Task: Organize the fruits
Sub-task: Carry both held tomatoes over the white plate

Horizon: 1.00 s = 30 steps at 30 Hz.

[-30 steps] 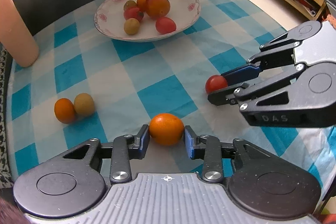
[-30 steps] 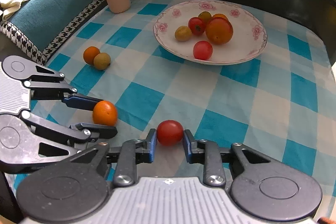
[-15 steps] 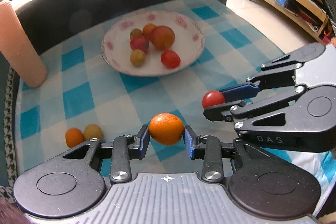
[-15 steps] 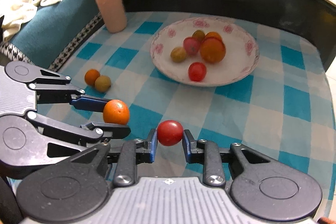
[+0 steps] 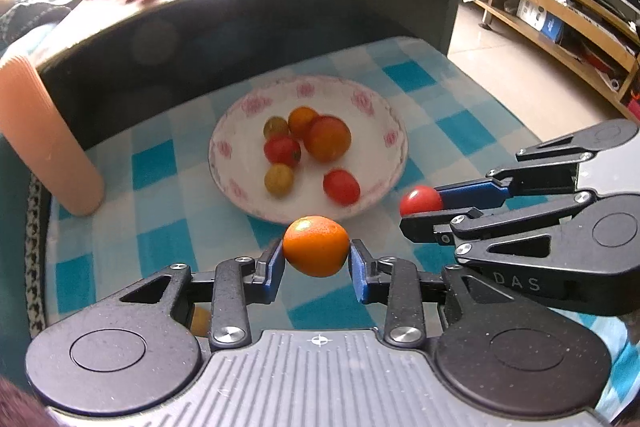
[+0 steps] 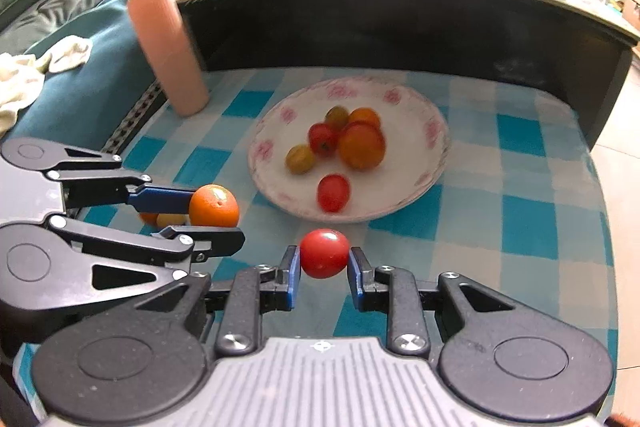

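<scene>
Two grippers hang above the checked cloth (image 5: pixel 168 163), each carrying one fruit. Largest on the cloth is the white flowered plate (image 5: pixel 384 115), at twelve o'clock from both grippers, with six small fruits inside. At ten o'clock from the plate stands a ribbed pink cup (image 6: pixel 168 51).

The left gripper (image 5: pixel 316 265) has its blue pads pressed on either side of an orange (image 5: pixel 316 245), held clear of the cloth near the plate's front rim. The right gripper (image 6: pixel 323 273) is squeezed nearly as tight as it goes on a red tomato (image 6: pixel 324 253).

Only the right camera shows two small fruits (image 6: pixel 168 219) lying on the cloth behind the left gripper's fingers; the left camera catches just an orange sliver of them under its own linkage. Only the left camera shows the wooden shelves (image 5: pixel 560 23) at two o'clock.
</scene>
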{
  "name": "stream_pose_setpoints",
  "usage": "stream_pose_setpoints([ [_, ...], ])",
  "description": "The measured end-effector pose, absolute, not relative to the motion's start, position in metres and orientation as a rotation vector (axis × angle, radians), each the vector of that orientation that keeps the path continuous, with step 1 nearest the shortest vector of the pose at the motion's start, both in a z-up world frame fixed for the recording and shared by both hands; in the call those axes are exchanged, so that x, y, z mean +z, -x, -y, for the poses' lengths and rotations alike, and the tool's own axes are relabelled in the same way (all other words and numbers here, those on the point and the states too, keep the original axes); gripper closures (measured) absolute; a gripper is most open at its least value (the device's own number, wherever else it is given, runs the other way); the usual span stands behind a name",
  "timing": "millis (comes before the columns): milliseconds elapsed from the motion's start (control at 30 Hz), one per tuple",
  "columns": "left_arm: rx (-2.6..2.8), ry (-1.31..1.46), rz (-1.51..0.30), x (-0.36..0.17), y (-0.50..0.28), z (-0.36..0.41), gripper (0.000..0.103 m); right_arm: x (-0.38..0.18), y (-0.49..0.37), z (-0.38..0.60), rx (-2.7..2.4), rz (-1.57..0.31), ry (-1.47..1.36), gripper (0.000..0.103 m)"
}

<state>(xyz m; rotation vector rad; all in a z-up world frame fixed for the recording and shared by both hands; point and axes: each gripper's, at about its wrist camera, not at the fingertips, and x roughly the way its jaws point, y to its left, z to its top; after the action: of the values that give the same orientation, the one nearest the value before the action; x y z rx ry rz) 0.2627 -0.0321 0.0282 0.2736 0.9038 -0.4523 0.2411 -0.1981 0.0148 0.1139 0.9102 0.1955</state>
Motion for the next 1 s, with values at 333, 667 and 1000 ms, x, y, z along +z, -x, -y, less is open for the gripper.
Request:
stream_pose_setpoints([
  [333, -0.419, -0.237, -0.862, 0.038, -0.285, 0.04, 0.061, 0.026, -0.262, 0.212, 0.134, -0.866, -0.125, 0.063],
  [667, -0.434, -0.248, -0.811, 0.059, -0.3, 0.034, 0.062, 0.038, -0.281, 0.215, 0.121, -0.827, -0.154, 0.063],
  [1000, -0.397, -0.253, -0.831, 0.046, -0.321, 0.036, 0.062, 0.037, -0.308, 0.207, 0.127, -0.817, -0.122, 0.063],
])
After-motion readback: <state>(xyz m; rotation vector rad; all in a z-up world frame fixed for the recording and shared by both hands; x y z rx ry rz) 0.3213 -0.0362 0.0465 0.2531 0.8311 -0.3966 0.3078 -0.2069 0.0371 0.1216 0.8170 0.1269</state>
